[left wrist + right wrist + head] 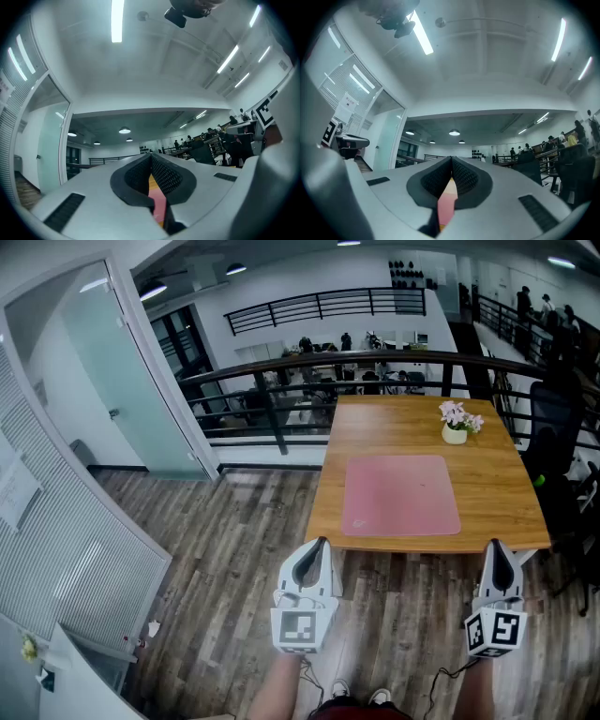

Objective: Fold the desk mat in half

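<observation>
Two clenched, empty claws, left claw (322,543) and right claw (494,546), hover short of the bench (394,427); the mat (401,495) lies flat.

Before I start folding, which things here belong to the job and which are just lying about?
For the job: pink desk mat, flat on the wooden table; left gripper and right gripper, both shut and empty.
Lying about: flower pot beyond the mat; black chair at the table's right.
</observation>
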{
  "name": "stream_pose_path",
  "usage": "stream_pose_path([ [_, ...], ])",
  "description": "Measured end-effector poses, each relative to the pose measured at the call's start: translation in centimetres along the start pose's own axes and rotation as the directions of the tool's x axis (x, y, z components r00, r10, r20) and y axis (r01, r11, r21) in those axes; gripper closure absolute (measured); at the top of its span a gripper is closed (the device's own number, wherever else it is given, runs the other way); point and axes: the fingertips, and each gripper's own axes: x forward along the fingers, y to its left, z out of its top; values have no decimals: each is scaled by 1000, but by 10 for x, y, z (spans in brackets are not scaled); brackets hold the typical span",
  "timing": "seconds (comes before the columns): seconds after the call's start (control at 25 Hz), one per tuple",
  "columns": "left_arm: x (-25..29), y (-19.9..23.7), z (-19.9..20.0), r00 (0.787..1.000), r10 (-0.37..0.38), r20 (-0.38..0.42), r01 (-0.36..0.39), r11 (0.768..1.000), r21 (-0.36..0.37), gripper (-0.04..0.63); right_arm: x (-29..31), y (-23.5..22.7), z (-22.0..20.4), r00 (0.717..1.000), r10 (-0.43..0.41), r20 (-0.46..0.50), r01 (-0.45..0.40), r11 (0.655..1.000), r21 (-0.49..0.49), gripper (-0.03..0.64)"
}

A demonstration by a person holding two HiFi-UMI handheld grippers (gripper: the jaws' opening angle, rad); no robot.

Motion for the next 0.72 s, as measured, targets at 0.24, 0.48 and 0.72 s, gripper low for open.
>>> stream_pose_path([
  [0.24, -6, 16, 8, 1000, -24, 15, 23, 1000, 15, 575, -1, 24, 5, 1000, 4, 0, -4, 1000, -11, 607],
  [0.48, -6, 34, -3, 1000, -16, -21, 17, 999, 45, 575, 10, 42, 6, 1000, 7, 7, -7, 1000, -20, 607],
  [0.72, -2, 57, -16, 999, -13, -48, 15, 999, 43, 575, 21, 68, 1, 999, 27, 22, -27, 999, -35, 607],
])
